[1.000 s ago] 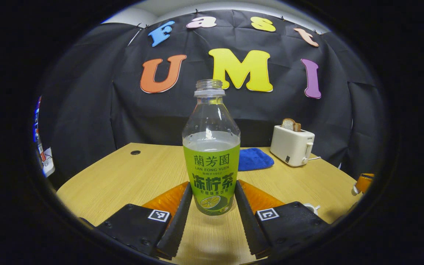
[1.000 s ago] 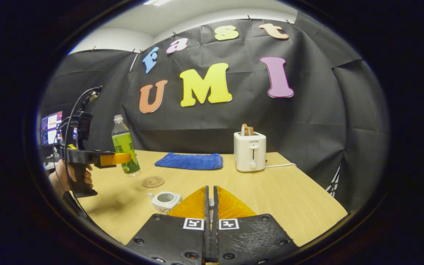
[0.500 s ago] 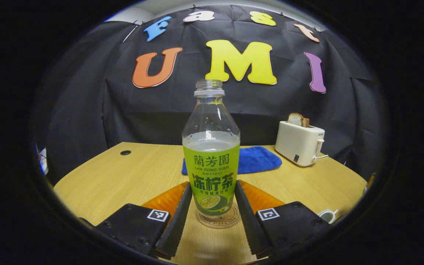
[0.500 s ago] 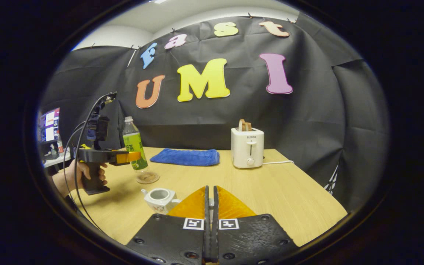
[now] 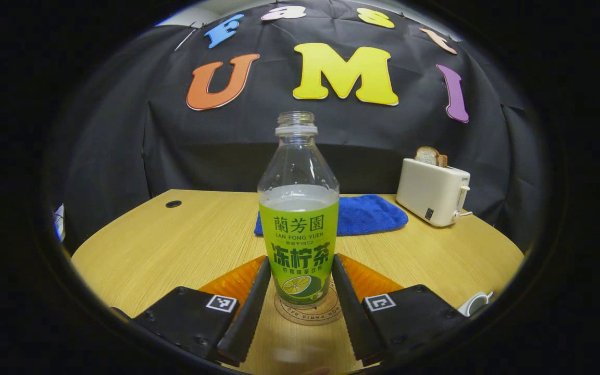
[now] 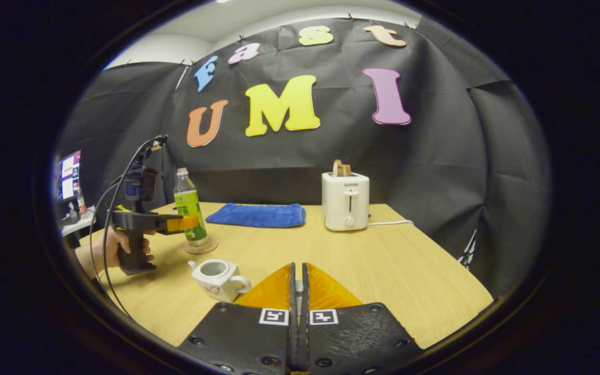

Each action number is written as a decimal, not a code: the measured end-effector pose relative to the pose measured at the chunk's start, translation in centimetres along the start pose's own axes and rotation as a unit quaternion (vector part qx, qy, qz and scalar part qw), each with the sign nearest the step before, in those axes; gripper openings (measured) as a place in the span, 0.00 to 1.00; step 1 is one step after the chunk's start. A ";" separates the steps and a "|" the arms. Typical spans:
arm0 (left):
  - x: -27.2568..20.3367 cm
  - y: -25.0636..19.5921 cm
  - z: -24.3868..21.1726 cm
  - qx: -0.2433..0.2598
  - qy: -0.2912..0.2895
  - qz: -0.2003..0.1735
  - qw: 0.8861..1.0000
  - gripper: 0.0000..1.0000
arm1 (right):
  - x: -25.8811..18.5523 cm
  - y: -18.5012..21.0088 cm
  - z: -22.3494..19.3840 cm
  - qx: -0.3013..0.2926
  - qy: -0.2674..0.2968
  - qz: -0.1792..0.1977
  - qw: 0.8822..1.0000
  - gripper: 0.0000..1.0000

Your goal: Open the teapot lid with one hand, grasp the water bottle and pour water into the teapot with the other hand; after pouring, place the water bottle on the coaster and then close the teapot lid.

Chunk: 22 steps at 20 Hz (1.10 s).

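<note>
In the left gripper view, the water bottle [image 5: 299, 208] stands upright between the jaws of the left gripper [image 5: 298, 307]. It is clear plastic, uncapped, partly filled, with a green label, and both fingers press its lower sides. Its base sits on the one round coaster [image 5: 308, 311] directly beneath the jaws. Past the jaws lie one blue cloth [image 5: 362, 214] and, further right, one white toaster [image 5: 434, 190] holding bread. The pale wood desk [image 5: 175, 245] ends at a black cloth wall.

In the right gripper view, the right gripper [image 6: 298, 291] has its jaws drawn narrow on something small that cannot be made out. Just left of the jaws stands one white teapot [image 6: 217, 278], lid off. Further left, a hand [image 6: 115, 245] holds the other gripper around the bottle on the coaster.
</note>
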<state>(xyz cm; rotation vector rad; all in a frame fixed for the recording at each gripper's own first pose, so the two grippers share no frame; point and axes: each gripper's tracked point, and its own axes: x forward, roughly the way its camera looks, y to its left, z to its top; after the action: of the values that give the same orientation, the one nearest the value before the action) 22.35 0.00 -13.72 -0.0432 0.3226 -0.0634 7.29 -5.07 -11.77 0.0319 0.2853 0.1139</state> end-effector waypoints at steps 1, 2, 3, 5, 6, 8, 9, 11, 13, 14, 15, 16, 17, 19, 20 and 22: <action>0.0 0.0 0.1 0.002 -0.002 0.001 1.000 0.74 | 0.1 0.0 0.0 0.001 0.000 0.000 1.000 0.00; -0.1 -0.1 0.1 0.004 -0.001 -0.001 1.000 0.74 | 0.1 0.0 -0.1 0.002 0.000 0.000 1.000 0.00; -0.1 -0.1 0.2 0.006 -0.002 -0.003 1.000 0.74 | 0.1 0.1 0.0 0.002 0.000 0.001 1.000 0.00; -0.1 -0.1 0.2 0.008 -0.001 -0.003 1.000 0.74 | 0.0 0.1 -0.1 0.002 0.000 0.002 1.000 0.00; 0.0 -0.2 0.1 0.010 0.000 -0.005 1.000 0.75 | 0.0 0.1 0.0 0.001 -0.001 0.002 1.000 0.00; 0.0 -0.3 -0.1 0.011 0.001 -0.003 1.000 0.77 | -0.1 0.1 0.1 0.000 -0.002 0.001 1.000 0.00; -0.1 -0.5 -0.1 0.011 0.002 -0.003 1.000 0.81 | 0.0 0.1 0.1 0.000 -0.002 0.001 1.000 0.00; -0.3 0.0 0.2 0.013 -0.002 0.001 1.000 0.99 | -0.1 0.2 0.1 0.001 -0.002 0.001 1.000 0.00; -0.8 -0.1 0.3 0.018 -0.003 0.001 1.000 0.99 | 0.0 0.3 0.1 0.001 -0.003 0.002 1.000 0.00; -1.1 0.0 0.3 0.021 -0.003 0.003 1.000 0.99 | -0.1 0.3 0.1 0.000 -0.005 0.004 1.000 0.00; -1.5 0.2 0.1 0.024 -0.002 0.005 1.000 0.99 | -0.2 0.6 0.3 -0.001 -0.007 0.005 1.000 0.00; -2.1 0.4 0.0 0.027 -0.001 0.008 1.000 0.99 | -0.3 1.0 0.3 -0.002 -0.008 0.007 1.000 0.00; -2.7 0.6 -0.4 0.026 0.003 0.012 1.000 1.00 | -0.4 1.5 0.3 -0.002 -0.008 0.012 1.000 0.00; -4.5 1.0 -0.8 0.024 0.005 0.016 1.000 0.99 | -0.1 2.6 0.4 -0.005 -0.007 0.022 1.000 0.00; -5.7 1.4 -0.7 0.022 0.002 0.019 1.000 0.99 | -0.1 3.1 0.5 -0.006 -0.008 0.028 1.000 0.00; -8.4 2.5 0.5 0.017 -0.017 0.029 0.999 0.99 | 0.1 4.5 1.0 -0.014 -0.014 0.041 0.999 0.00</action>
<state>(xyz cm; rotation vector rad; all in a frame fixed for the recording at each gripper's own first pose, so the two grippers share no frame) 14.65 3.06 -10.76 -0.0011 0.2878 -0.0107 7.16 -0.62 -10.66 0.0177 0.2548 0.1979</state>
